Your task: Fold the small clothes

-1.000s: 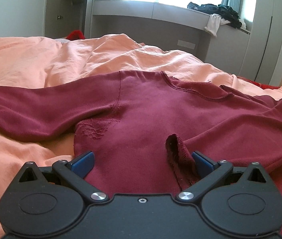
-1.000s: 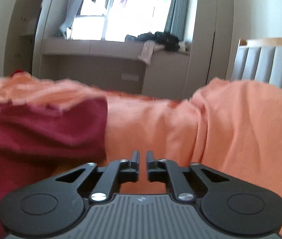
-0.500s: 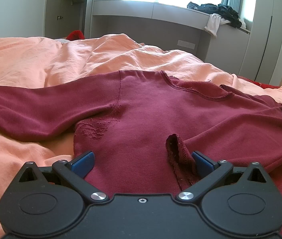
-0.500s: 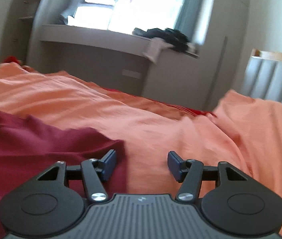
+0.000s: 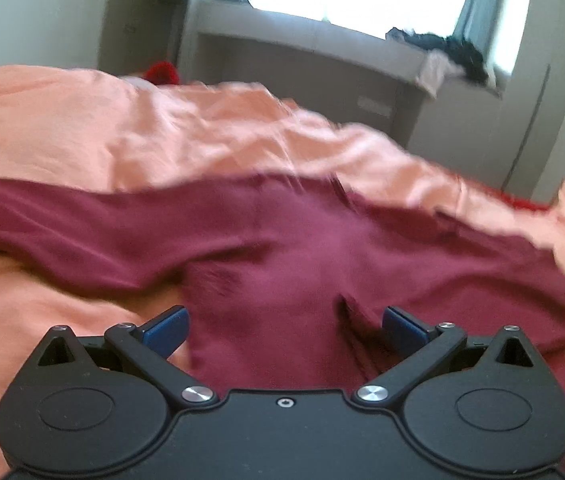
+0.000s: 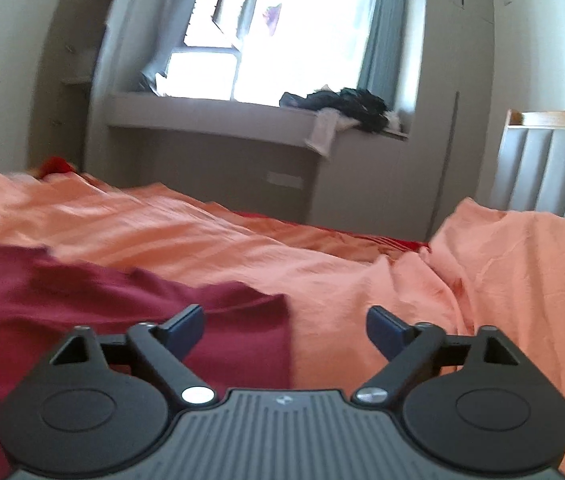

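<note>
A maroon long-sleeved top lies spread on the orange bed sheet. The left gripper hovers over its body, jaws wide apart; the right gripper, jaws likewise spread, straddles its sleeve end.

Both units are matte black with twin round housings, silver pivot screws and blue finger pads: left gripper smooth-topped, right gripper ribbed grey with a small emblem.
</note>
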A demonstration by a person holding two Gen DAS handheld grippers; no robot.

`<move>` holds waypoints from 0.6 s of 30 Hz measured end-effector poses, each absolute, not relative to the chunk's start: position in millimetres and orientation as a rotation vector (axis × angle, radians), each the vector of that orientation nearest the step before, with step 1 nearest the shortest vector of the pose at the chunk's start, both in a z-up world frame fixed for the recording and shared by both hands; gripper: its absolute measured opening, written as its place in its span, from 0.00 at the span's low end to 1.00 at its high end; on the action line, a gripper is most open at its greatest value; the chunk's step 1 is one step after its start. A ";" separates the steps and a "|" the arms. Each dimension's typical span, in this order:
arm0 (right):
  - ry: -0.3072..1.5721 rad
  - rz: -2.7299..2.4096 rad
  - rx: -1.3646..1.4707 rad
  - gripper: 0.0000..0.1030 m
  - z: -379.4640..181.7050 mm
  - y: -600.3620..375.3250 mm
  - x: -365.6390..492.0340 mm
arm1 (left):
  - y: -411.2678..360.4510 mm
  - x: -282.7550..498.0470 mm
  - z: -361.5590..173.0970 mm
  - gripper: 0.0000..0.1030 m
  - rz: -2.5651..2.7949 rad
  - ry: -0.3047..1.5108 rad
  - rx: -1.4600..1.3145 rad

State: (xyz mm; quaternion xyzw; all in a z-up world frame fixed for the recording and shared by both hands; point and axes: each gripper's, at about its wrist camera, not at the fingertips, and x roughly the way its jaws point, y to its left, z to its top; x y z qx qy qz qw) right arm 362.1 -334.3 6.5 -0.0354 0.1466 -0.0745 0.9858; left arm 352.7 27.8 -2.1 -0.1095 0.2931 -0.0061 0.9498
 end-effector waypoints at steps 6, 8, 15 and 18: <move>0.295 0.043 -0.001 1.00 27.7 -283.9 299.9 | 119.7 299.7 30.9 1.00 0.224 0.505 -0.224; 0.320 0.078 0.027 1.00 29.9 -264.8 287.7 | 157.0 283.8 31.8 1.00 0.330 0.498 -0.255; 0.327 0.208 0.090 1.00 14.4 -201.0 258.8 | 269.5 249.9 -7.1 0.98 0.597 0.531 -0.566; 0.306 0.243 0.046 1.00 1.8 -173.7 253.0 | 289.2 243.2 -15.3 0.95 0.601 0.483 -0.699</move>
